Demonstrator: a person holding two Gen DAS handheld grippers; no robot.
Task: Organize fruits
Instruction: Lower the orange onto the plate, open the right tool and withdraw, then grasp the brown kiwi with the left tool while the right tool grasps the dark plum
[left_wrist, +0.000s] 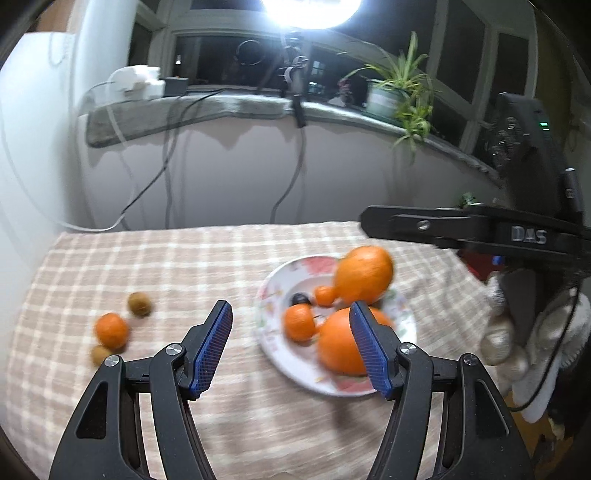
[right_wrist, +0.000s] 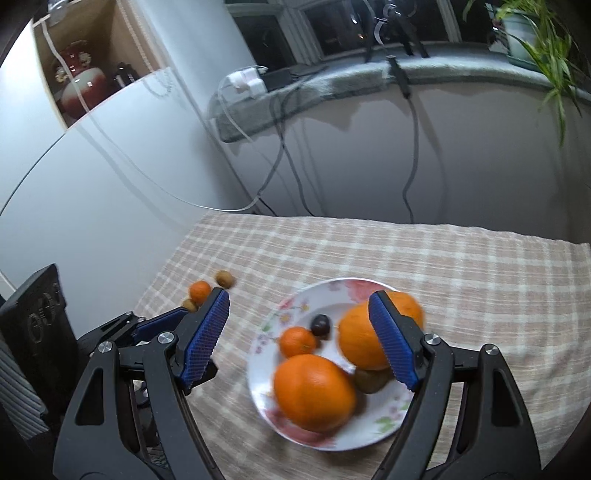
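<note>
A floral white plate (left_wrist: 266, 295) (right_wrist: 258, 369) holds two big oranges (left_wrist: 364, 275) (right_wrist: 314, 391), a tangerine (left_wrist: 299, 321) (right_wrist: 297, 341), a dark round fruit (right_wrist: 320, 324) and a brown kiwi (right_wrist: 371, 380). Left of the plate, a loose tangerine (left_wrist: 111, 330) (right_wrist: 200, 290) and two small brown fruits (left_wrist: 139, 303) (left_wrist: 99, 354) lie on the checked cloth. My left gripper (left_wrist: 290, 308) hovers open over the plate's near left rim, holding nothing. My right gripper (right_wrist: 299, 297) hangs open above the plate, its right finger in front of the second big orange (right_wrist: 354, 339).
The table with the checked cloth (left_wrist: 166, 266) stands against a wall under a windowsill with cables, a charger and a potted plant (left_wrist: 391, 92). In the left wrist view the right gripper's black finger (left_wrist: 424, 225) reaches in over the plate's far right side.
</note>
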